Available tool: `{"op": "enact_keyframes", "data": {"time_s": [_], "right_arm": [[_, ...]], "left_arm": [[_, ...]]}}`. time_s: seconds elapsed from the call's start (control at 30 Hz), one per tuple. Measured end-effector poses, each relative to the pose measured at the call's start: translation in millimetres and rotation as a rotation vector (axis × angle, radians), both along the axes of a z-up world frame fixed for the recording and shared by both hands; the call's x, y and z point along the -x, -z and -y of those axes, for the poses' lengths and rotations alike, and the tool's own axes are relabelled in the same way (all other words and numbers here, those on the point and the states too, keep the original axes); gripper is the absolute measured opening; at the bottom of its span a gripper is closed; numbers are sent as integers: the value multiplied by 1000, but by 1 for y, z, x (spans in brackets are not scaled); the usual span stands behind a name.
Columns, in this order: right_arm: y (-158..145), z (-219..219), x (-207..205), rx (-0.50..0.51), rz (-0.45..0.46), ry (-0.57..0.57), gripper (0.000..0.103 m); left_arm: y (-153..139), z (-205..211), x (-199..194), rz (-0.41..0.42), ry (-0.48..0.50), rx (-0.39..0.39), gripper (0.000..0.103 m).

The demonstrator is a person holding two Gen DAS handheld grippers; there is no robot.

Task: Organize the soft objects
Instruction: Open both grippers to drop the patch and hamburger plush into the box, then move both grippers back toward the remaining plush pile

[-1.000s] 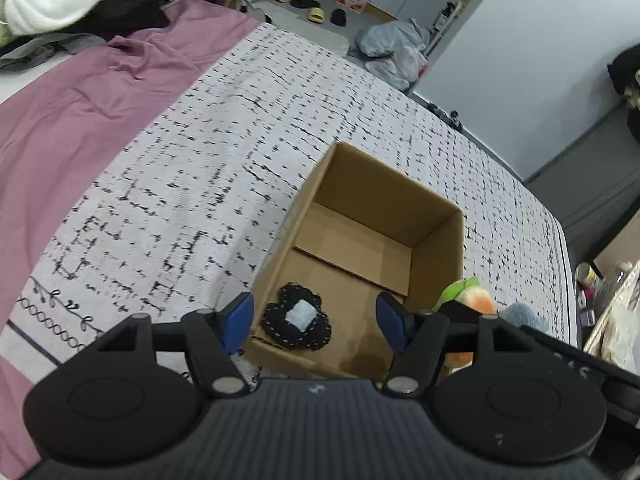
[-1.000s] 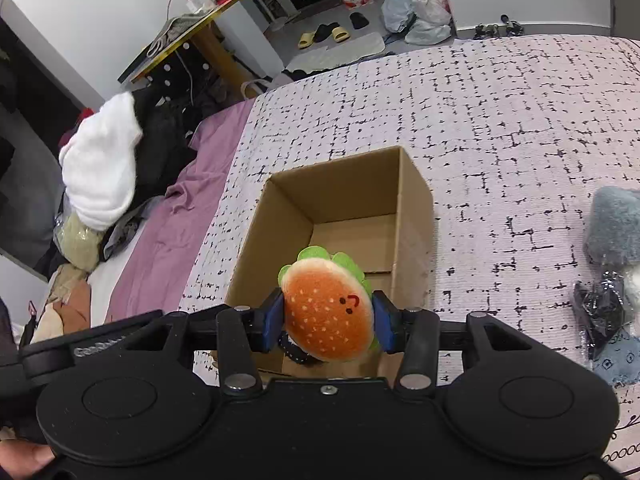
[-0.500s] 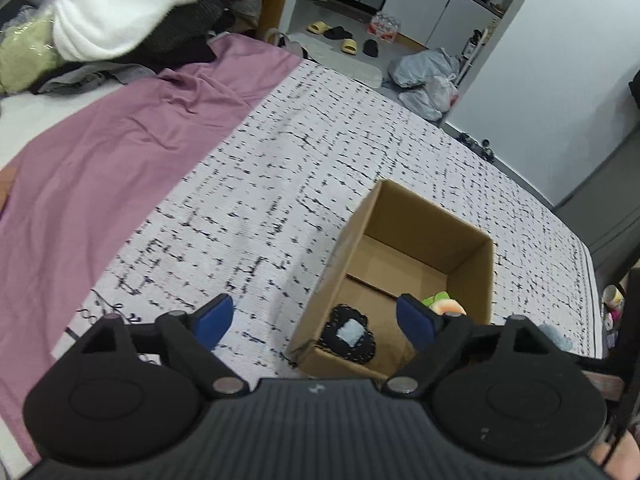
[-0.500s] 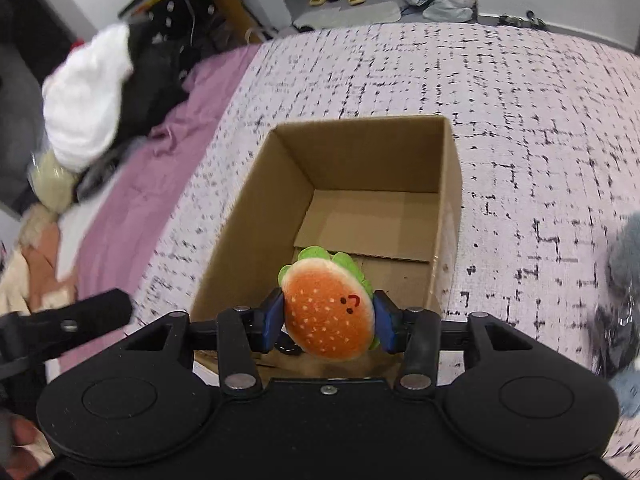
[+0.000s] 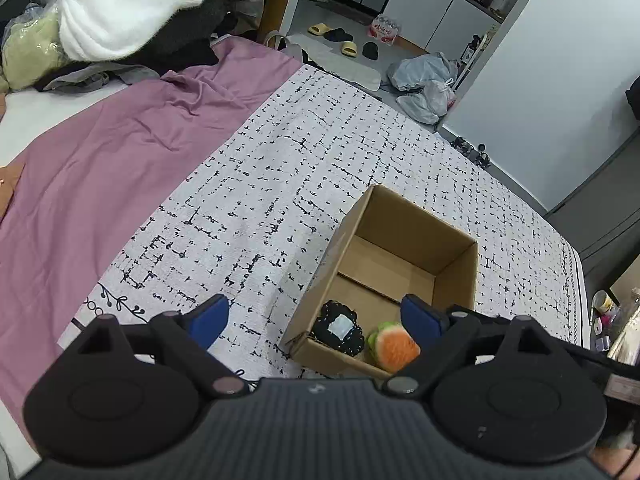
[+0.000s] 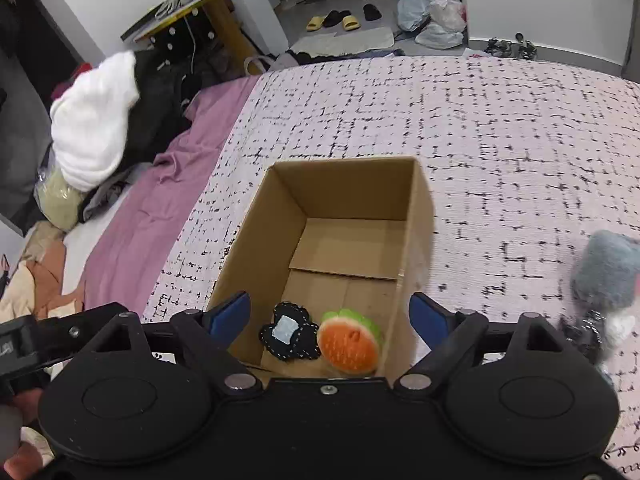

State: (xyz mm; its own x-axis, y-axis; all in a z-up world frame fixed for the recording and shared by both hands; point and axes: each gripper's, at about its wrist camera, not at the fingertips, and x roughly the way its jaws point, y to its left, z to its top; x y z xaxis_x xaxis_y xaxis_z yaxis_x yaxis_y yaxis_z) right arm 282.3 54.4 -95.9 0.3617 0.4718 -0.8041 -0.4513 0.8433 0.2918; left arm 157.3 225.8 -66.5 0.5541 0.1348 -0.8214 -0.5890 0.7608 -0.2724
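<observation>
An open cardboard box (image 6: 416, 216) stands on the black-and-white patterned bedspread; it also shows in the left wrist view (image 5: 468, 264). Inside it at the near end lie a burger plush (image 6: 349, 346) and a black plush with a white patch (image 6: 289, 336); both show in the left wrist view, the burger (image 5: 394, 347) and the black plush (image 5: 338, 328). My right gripper (image 6: 330, 314) is open and empty above the box's near end. My left gripper (image 5: 316, 316) is open and empty, above the box's left near corner.
A grey fluffy toy (image 6: 606, 272) and a small black item (image 6: 580, 330) lie on the bedspread right of the box. A purple sheet (image 5: 92, 168) covers the left side, with a pile of white and dark clothes (image 5: 132, 4) behind it. Floor clutter lies beyond the bed.
My right gripper opened and let go of the burger plush, which now lies in the box beside the black plush. My left gripper drew back and up from the box.
</observation>
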Motion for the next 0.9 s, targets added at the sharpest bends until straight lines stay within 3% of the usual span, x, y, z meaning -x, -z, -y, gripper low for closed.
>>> {"op": "enact_keyframes", "data": {"time_s": [0.2, 0.4, 0.67, 0.9], "right_arm": [[-12, 31, 4, -30, -2, 5, 94], [-27, 58, 11, -76, 8, 12, 103], [-38, 96, 16, -88, 48, 14, 103], [-41, 130, 22, -116, 76, 24, 103]], "left_arm": [[-8, 17, 2, 34, -5, -48, 103], [-20, 38, 1, 70, 9, -97, 103], [-33, 68, 4, 153, 22, -131, 103], [-38, 100, 1, 149, 75, -156, 103]]}}
